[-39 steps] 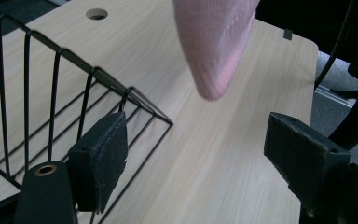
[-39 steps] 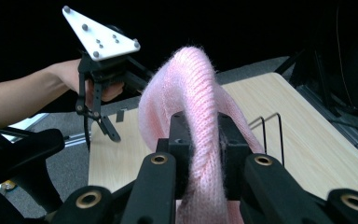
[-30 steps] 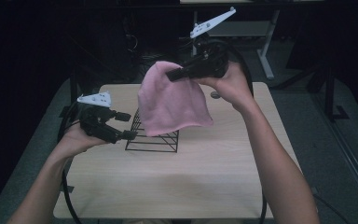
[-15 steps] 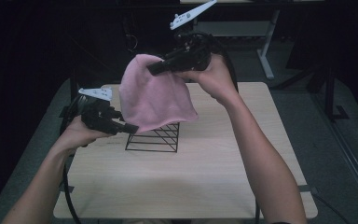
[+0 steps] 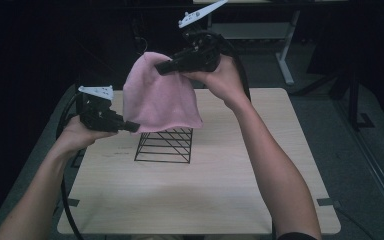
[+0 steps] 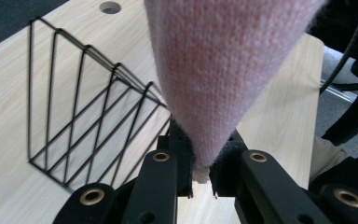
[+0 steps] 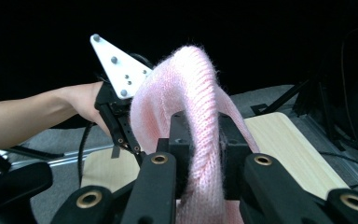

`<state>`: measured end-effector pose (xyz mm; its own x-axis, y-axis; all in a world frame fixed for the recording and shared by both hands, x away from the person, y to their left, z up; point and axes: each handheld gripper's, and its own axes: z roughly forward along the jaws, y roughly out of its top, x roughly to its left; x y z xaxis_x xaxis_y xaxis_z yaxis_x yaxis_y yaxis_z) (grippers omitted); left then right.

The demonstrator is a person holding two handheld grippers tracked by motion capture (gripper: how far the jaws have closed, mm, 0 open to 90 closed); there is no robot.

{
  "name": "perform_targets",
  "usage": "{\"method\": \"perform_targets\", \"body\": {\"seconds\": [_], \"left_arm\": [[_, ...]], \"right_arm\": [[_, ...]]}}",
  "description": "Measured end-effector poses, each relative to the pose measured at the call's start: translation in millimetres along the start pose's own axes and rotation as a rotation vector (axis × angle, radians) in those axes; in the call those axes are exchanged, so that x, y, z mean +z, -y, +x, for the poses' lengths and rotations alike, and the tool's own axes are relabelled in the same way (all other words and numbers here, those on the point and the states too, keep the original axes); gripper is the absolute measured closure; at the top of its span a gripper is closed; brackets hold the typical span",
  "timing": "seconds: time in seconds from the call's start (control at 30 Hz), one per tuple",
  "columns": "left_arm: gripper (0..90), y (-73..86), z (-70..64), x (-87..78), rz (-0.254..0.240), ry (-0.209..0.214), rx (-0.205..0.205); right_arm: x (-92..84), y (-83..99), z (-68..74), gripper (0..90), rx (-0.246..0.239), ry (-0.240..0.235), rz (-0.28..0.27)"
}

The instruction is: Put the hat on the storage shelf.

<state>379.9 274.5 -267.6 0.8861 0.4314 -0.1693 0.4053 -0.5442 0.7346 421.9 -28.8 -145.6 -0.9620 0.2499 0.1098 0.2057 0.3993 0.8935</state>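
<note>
Dark room all round, with a pale wooden table (image 5: 240,200) lit in the middle of it. Left gripper (image 5: 130,126) first: its jaws have just been closing, and in the left gripper view they now pinch the bottom corner of the pink cloth (image 6: 223,70), a small tip of fabric poking out below the pads. Right gripper (image 5: 161,67) up high: jaws clamped on the cloth's top edge, and the right gripper view shows the knit bunched into a thick ridge (image 7: 200,140) squeezed between the two pads. So both ends are gripped, and the cloth (image 5: 157,100) hangs in the air between them, above the black wire rack (image 5: 165,146) and clear of the table. From above, the rack is half hidden behind the cloth's lower hem; the left gripper view gives the rack (image 6: 74,116) plainly, standing upright on the wood with its slanted wires, plus a round hole (image 6: 110,7) in the tabletop. Looking along the right gripper, the left gripper (image 7: 121,116) shows farther off, its grey plate (image 7: 119,65) just beside the cloth.
</note>
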Motion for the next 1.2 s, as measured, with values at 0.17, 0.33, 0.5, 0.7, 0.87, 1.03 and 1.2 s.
{"method": "perform_targets", "body": {"seconds": [0.17, 0.33, 0.5, 0.7, 0.87, 1.03, 1.2], "left_arm": [[82.2, -1.2, 6.6, -5.1, 0.013, -0.046, -0.012], [82.9, 0.4, 16.5, -1.2, 0.039, -0.096, -0.029], [82.9, 1.5, 26.7, 6.3, 0.068, -0.121, -0.046], [82.9, 2.1, 32.9, 15.9, 0.092, -0.14, -0.047], [82.9, 1.5, 31.4, 21.9, 0.119, -0.157, -0.029], [82.9, 3.5, 28.4, 25.5, 0.135, -0.168, -0.003], [82.9, 11.2, 28.9, 25.4, 0.134, -0.166, -0.019]], "right_arm": [[5.8, -1.5, -6.0, 79.2, 0.007, 0.017, -0.013], [17.0, -1.4, -14.9, 79.2, 0.01, 0.041, 0.004], [26.7, 4.8, -26.8, 79.2, 0.032, 0.047, 0.016], [31.4, 14.4, -36.3, 79.0, 0.05, 0.048, 0.015], [30.8, 22.7, -39.4, 78.9, 0.063, 0.041, 0.011], [31.0, 28.3, -36.4, 78.9, 0.064, 0.021, 0.012], [33.2, 31.0, -29.7, 78.7, 0.055, 0.007, 0.021]]}}
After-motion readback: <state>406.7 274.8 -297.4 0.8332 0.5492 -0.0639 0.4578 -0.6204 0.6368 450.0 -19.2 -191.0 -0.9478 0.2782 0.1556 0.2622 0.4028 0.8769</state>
